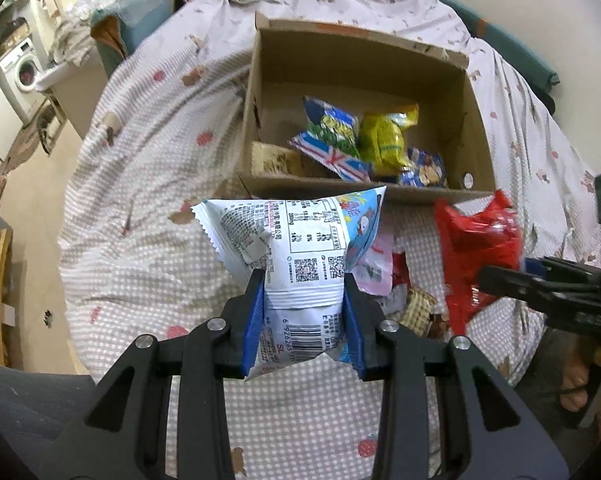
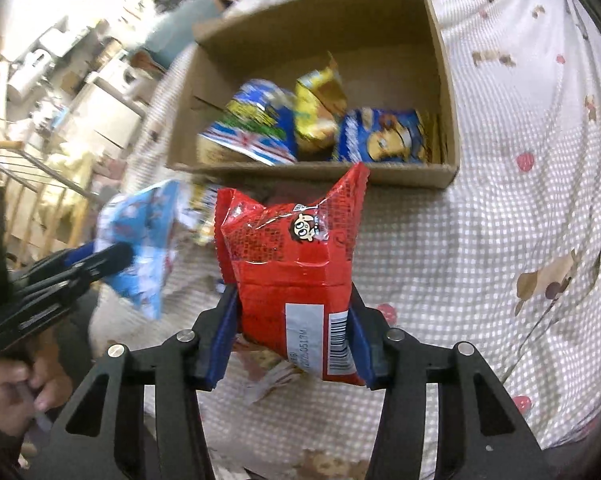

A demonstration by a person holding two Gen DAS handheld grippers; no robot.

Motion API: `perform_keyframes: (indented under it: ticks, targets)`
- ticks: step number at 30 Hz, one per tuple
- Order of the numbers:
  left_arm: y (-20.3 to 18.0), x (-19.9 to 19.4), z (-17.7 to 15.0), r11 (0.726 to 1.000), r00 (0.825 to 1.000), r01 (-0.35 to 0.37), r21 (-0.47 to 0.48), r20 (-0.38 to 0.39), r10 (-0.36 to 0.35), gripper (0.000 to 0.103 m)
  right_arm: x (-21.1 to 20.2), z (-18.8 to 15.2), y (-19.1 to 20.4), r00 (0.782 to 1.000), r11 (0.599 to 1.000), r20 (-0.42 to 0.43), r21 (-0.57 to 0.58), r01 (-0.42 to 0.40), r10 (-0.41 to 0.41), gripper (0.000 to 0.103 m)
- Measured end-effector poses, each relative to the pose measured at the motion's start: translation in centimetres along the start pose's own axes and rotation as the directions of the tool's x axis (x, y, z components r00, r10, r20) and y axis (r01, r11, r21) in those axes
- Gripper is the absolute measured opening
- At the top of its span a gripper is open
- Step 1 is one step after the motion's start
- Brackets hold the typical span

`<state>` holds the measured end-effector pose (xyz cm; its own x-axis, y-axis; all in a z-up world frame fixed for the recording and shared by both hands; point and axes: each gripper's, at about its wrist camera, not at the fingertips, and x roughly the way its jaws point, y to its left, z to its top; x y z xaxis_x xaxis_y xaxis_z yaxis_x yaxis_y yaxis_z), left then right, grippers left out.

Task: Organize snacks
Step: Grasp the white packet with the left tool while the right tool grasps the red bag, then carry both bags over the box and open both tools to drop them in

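While both tilt down toward the box (image 1: 256, 128), left claw (image 1: 303, 300) pinches a white packet (image 1: 300, 240), right claw (image 2: 294, 320) a red one (image 2: 292, 248).

My left wrist view: sits behind left gripper (image 1: 304, 312), looks steeply down along fingers, close over checked bedspread (image 1: 148, 160); cardboard box (image 1: 476, 128) just ahead. My right wrist view: same seat behind right gripper (image 2: 292, 320), tilted down, box (image 2: 446, 92) ahead, slightly left. Both share box, bedspread, loose snack pile (image 1: 396, 292). Each sees other gripper at frame edge; cluttered room at left.
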<state>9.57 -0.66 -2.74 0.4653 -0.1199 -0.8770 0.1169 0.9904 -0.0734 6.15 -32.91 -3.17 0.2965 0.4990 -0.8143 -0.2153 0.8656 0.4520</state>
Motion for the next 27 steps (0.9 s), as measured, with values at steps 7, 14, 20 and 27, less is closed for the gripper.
perform_keyframes:
  ticks: [7,14,20,27]
  targets:
    - [-0.2,-1.4,1.0,1.000,0.998,-0.021,0.017,0.057,0.020,0.032,-5.3,-0.7,0.1,0.983,0.997,0.166,-0.022,-0.079,0.082,0.052]
    - [-0.7,-2.6,3.3,0.999,0.995,-0.027,0.041,0.102,0.023,0.032,-8.0,0.6,-1.0,0.951,0.996,0.298,-0.001,-0.084,0.080,0.052]
    - [-0.7,-3.1,6.9,0.998,0.988,-0.040,0.043,0.153,0.033,0.032,-7.8,4.1,-0.8,0.938,0.996,0.340,0.029,-0.084,0.069,0.052]
    - [-0.7,-1.9,10.7,0.998,0.983,-0.049,0.040,0.178,0.042,0.032,-6.5,8.3,-1.5,0.929,0.999,0.371,0.044,-0.029,0.010,0.052]
